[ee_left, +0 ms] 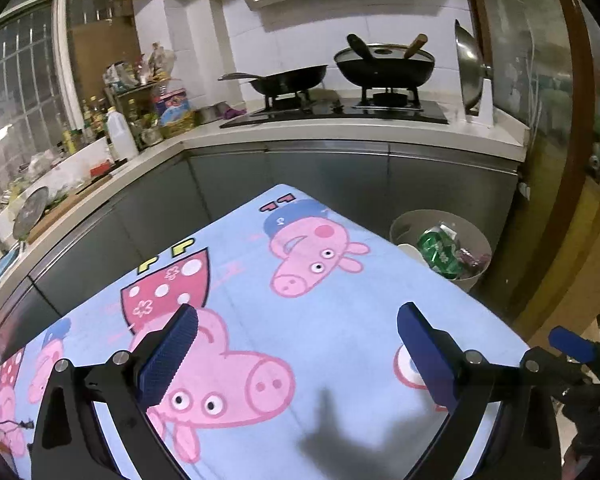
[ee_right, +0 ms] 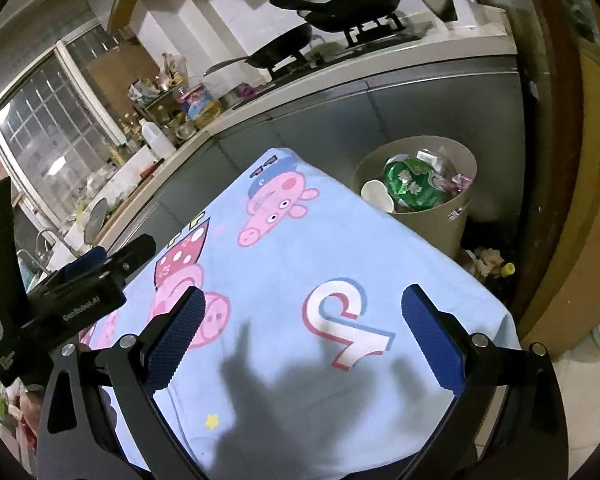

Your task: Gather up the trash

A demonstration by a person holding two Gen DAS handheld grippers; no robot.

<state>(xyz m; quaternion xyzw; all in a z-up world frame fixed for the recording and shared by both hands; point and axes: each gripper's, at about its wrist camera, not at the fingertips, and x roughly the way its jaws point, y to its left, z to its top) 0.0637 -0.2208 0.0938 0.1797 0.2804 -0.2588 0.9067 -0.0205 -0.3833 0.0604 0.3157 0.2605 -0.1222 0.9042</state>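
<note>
The trash is found in the beige bin (ee_right: 452, 216) on the floor, just beside the far right corner of the desk (ee_right: 284, 264). A crumpled green wrapper (ee_right: 412, 184) lies on top, its long axis running roughly across the bin's mouth; a white paper cup (ee_right: 376, 196) is tipped on its side against the near rim, its opening turned toward the desk. Purple wrappers (ee_right: 456, 182) are wedged at the far side.

The cartoon-printed cloth on the desk is seen bare of litter, so the collecting is judged nearly or wholly done. A few scraps and a small yellow object (ee_right: 508, 269) lie on the floor behind the bin; these may be leftover trash, though the view there is too dark to be sure.

The right tool (ee_right: 306, 334) is held over the desk with its blue pads spread wide, nothing between them. The left tool (ee_left: 298, 354) is likewise spread and empty.
</note>
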